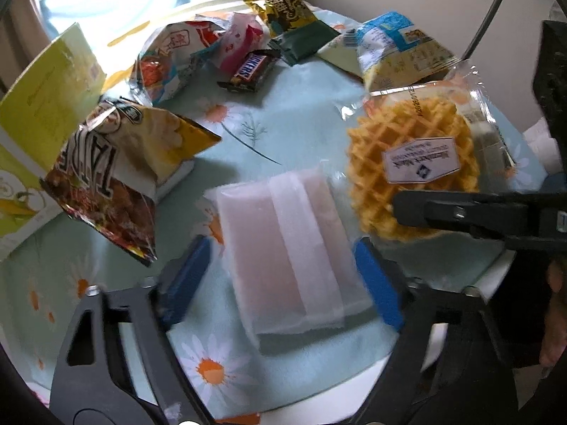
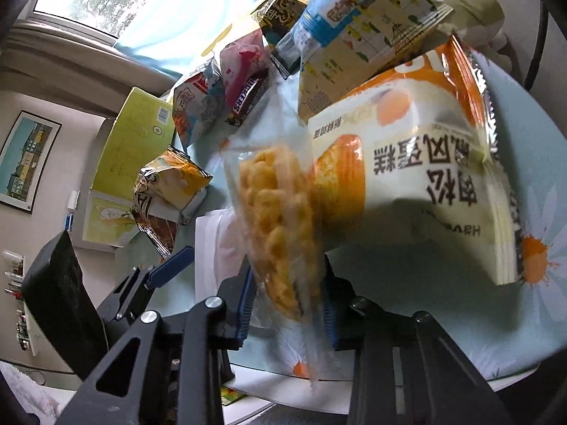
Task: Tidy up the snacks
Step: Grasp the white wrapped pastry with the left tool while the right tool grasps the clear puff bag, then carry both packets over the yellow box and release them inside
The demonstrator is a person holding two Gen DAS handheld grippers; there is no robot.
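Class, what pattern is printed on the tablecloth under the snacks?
White daisies with orange centres on pale blue tablecloth, clearest in the left wrist view.

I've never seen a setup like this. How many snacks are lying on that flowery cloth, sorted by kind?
Printed bags: 6 (gold chips bag, red-and-white bag, pink packet, dark green packet, blue-and-cream bag, orange-and-white cake bag)
Chocolate bars: 1 (Snickers bar)
Wrapped waffles: 1 (waffle)
Plain pale packets: 1 (pale packet)
Boxes: 1 (green box)
Total: 10
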